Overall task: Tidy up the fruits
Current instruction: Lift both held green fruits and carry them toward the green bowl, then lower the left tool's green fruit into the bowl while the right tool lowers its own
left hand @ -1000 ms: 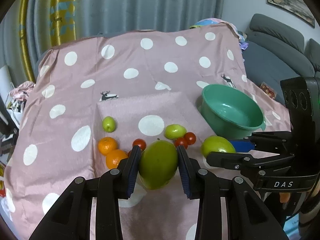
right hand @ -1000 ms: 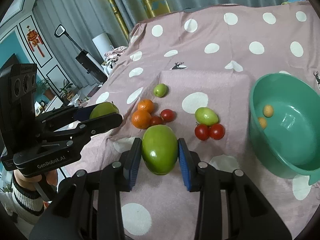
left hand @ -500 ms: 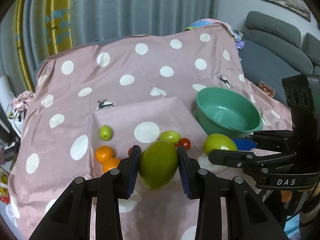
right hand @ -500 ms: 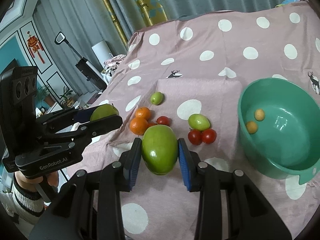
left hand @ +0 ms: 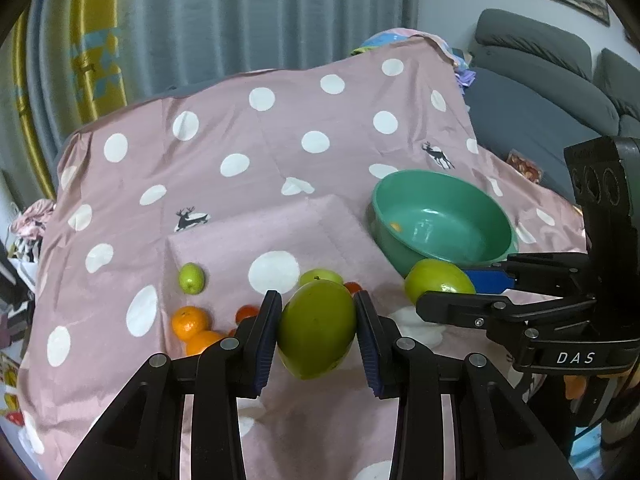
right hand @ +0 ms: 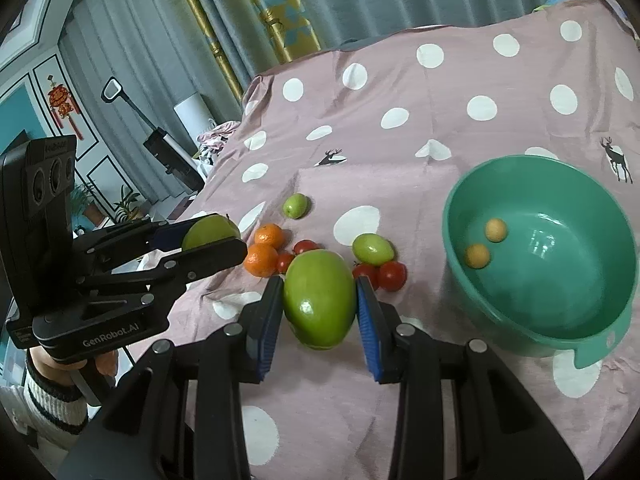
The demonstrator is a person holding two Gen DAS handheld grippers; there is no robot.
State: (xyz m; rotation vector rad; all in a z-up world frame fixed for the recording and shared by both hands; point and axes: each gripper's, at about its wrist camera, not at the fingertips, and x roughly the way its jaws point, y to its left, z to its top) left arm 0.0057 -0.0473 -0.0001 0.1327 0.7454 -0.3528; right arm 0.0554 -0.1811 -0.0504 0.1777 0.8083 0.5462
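Currently left hand-held gripper (left hand: 316, 330) clamps a large green mango (left hand: 317, 330). Right hand-held gripper (right hand: 320, 306) clamps another big green mango (right hand: 319, 298), left of the round teal plastic bowl (right hand: 536, 324).

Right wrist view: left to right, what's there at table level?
left gripper holding a green fruit → oranges → right gripper holding a big green fruit → red tomatoes → bowl with two small yellow fruits

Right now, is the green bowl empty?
No, the green bowl has two small yellow-orange fruits lying inside it, as the right wrist view shows.
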